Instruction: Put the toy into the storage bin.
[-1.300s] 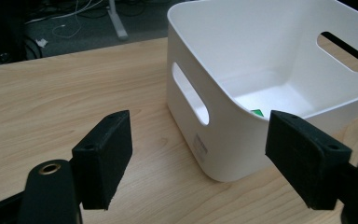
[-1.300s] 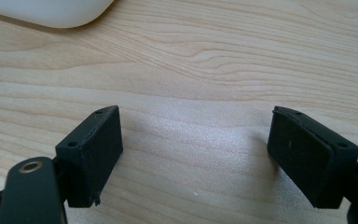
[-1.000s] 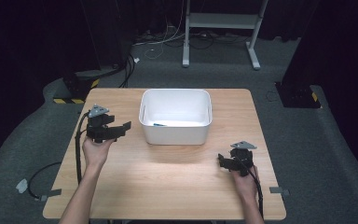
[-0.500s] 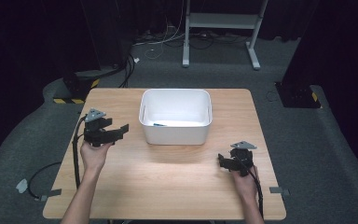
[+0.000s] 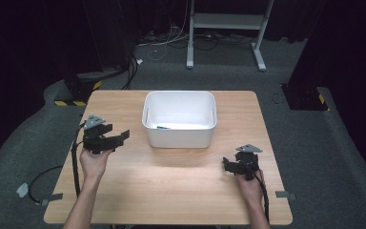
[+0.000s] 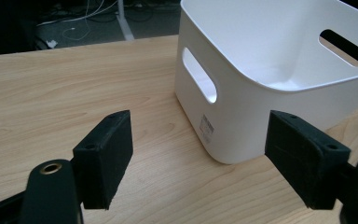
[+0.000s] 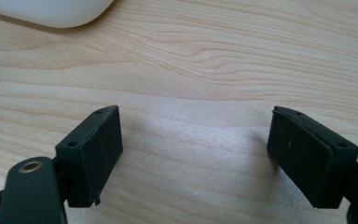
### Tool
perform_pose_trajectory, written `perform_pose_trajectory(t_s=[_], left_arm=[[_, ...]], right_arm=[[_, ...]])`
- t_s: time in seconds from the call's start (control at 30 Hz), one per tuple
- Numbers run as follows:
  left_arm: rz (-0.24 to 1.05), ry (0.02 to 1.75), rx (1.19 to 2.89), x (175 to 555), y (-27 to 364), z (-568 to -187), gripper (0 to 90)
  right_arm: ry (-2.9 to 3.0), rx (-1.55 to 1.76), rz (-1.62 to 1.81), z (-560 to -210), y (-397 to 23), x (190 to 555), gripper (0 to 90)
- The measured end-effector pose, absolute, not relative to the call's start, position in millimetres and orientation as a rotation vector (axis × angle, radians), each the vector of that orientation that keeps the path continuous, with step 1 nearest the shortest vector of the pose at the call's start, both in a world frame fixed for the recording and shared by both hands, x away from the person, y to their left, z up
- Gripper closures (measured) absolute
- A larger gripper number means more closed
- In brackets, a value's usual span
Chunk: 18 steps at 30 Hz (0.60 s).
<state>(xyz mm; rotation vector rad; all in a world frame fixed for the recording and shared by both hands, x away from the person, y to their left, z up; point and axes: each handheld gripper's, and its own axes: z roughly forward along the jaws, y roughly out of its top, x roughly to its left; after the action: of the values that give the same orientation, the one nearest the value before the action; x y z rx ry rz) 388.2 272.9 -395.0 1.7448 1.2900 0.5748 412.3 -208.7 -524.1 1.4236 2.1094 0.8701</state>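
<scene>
**Two open hand-held grippers held beside a white tub**

A white rectangular plastic tub (image 5: pixel 179 119) with slot handles is seen standing on the light wooden tabletop (image 5: pixel 171 186), towards its far middle. A small blue object (image 5: pixel 162 127) is seen lying on the tub's floor near the front wall; what it is cannot be told.

The left hand-held gripper (image 5: pixel 122 137) is held just left of the tub, apart from it, its jaws spread with nothing between them. In the left gripper view (image 6: pixel 198 154) the tub's near corner (image 6: pixel 223 126) is framed between the two black pads.

The right hand-held gripper (image 5: pixel 225 165) is held low over the tabletop, in front of the tub's right corner and well apart from it. Its jaws (image 7: pixel 193 154) are spread wide, with bare wood between them.
</scene>
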Motion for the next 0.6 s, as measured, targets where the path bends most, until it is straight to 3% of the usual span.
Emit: perform_pose_trajectory(t_s=[0.6], left_arm=[[0.577, 1.292, 1.759, 382.3, 267.3, -403.0, 23.7]], right_arm=[[2.109, 1.424, 0.87, -524.1, -208.7, 412.2, 18.0]])
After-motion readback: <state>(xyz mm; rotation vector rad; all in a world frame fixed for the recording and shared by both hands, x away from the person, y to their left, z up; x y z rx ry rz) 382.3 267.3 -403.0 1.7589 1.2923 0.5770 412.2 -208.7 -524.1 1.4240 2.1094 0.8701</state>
